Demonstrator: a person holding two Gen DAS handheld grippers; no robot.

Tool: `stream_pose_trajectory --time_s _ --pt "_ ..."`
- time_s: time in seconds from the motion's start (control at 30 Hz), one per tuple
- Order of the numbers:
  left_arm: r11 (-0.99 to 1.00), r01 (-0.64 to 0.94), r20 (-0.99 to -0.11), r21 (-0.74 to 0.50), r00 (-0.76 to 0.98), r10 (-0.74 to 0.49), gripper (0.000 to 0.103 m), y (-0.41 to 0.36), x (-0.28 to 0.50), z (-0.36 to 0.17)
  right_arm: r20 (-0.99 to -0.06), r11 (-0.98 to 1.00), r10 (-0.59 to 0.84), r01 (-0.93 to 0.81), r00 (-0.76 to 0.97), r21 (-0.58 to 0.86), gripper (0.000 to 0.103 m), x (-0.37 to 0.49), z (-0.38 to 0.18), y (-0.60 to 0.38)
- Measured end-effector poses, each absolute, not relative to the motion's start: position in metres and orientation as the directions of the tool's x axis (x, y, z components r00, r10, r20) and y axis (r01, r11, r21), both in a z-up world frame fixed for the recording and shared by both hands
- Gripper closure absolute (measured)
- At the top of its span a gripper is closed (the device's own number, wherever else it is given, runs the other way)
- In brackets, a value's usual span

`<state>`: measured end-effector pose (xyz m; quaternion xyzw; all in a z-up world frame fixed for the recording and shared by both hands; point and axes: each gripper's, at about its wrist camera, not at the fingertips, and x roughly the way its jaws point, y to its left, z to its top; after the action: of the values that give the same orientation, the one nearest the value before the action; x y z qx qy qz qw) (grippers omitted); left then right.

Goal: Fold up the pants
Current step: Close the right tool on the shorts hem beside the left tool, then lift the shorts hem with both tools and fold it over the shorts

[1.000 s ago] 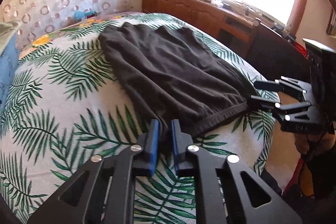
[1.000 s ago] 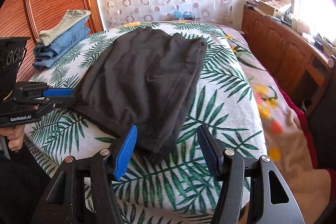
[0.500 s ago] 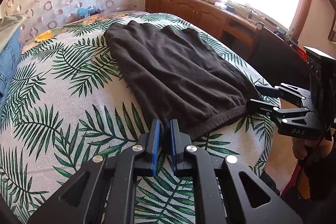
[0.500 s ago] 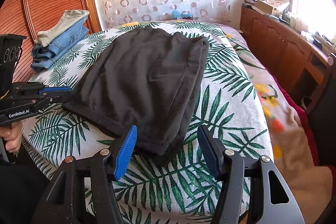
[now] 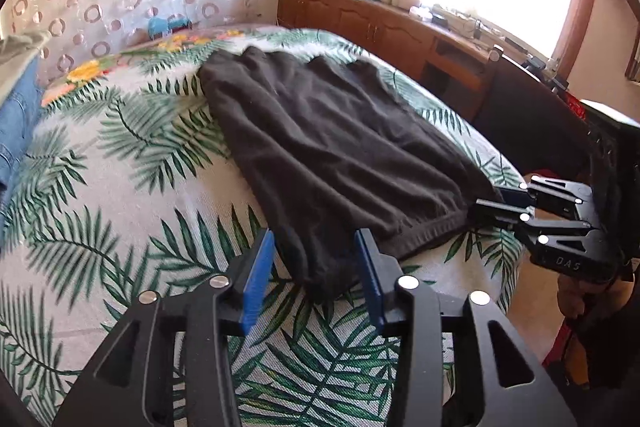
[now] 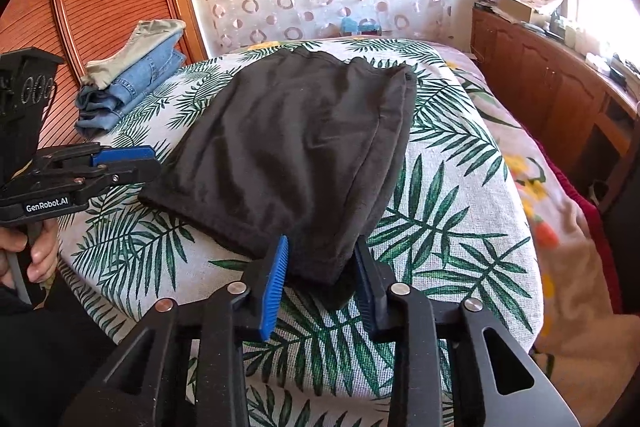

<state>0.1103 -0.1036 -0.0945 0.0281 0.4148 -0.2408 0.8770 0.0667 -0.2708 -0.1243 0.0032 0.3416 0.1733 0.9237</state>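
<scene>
The black pants (image 6: 304,151) are laid flat on the leaf-print bed (image 6: 452,211), already doubled lengthwise, with stacked layers visible along one long edge. The near hem corners are straddled by both grippers. The left gripper (image 5: 316,275) is seen with its jaws apart, one corner lying between the blue pads (image 5: 256,279) but not pinched. The right gripper (image 6: 322,279) is likewise spread, its pads either side of the other corner; no clamping is seen on either side. Risks are judged as follows. If the jaws are shut too shallowly, only the top layer may be caught, and the lower layers would be left behind when lifted, spoiling the fold. If they are pushed too deep, the bedspread may be pinched with the cloth and dragged up. The near edge lies close to the edge of the bed, so a slip could let the hem slide off. Unequal lift by the two grippers would skew the fold line. A stack of jeans (image 6: 132,87) lies well apart at the far left and is not considered at risk.
</scene>
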Motion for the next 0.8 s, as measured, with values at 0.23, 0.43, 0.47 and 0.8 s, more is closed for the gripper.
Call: stream_pose_trajectory --time_s 0.23,0.43,0.47,0.8 --pt "0.882 0.438 -0.748 -0.174 0.524 -0.408 0.06 -0.104 0.11 -0.101 -0.623 0.933 0.341 -0.333 0.704 0.134 0.078 0.066 -0.125 -0.271" --pt "0.871 0.456 -0.739 -0.183 0.52 -0.427 0.06 -0.106 0.1 -0.103 -0.616 0.93 0.352 -0.338 0.705 0.144 0.088 0.065 -0.126 -0.271" --pt "0.872 0.453 -0.737 -0.187 0.522 -0.429 0.06 -0.106 0.099 -0.103 -0.615 0.93 0.351 -0.337 0.706 0.144 0.088 0.065 -0.126 -0.271" --pt "0.841 0.473 -0.707 -0.263 0.498 -0.502 0.09 -0.099 0.1 -0.093 -0.597 0.924 0.371 -0.348 0.712 0.159 0.091 0.064 -0.126 -0.27"
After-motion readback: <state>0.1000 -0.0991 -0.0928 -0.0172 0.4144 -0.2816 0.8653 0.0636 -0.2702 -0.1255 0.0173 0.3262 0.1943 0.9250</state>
